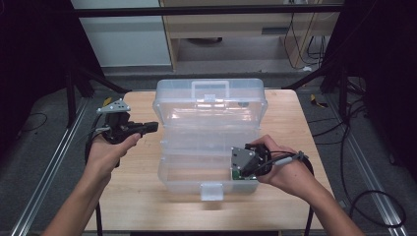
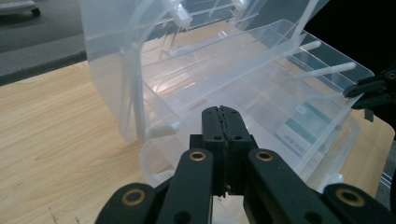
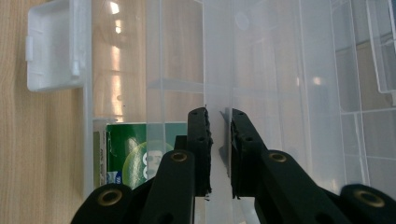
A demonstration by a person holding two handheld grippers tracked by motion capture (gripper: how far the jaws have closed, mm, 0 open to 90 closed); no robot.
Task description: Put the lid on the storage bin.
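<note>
A clear plastic storage box (image 1: pixel 169 174) stands open mid-table, its lid (image 1: pixel 210 105) tilted up at the back. A green carton (image 3: pixel 135 149) lies in the box's front right corner (image 1: pixel 244 176). My right gripper (image 1: pixel 236 169) reaches down into that corner, and its jaws (image 3: pixel 219 114) are nearly together on a clear plastic inner wall (image 3: pixel 217 56) beside the carton. My left gripper (image 1: pixel 152 126) hovers left of the box, level with the lid hinge. Its jaws (image 2: pixel 219 109) are shut on nothing and point at the box's side (image 2: pixel 140 93).
A white latch (image 1: pixel 212 191) hangs off the box's front edge, also in the right gripper view as the latch (image 3: pixel 51 46). The lid carries a handle (image 1: pixel 210 88). Bare wooden tabletop (image 1: pixel 133 201) lies left of and in front of the box. Black frame legs and cables surround the table.
</note>
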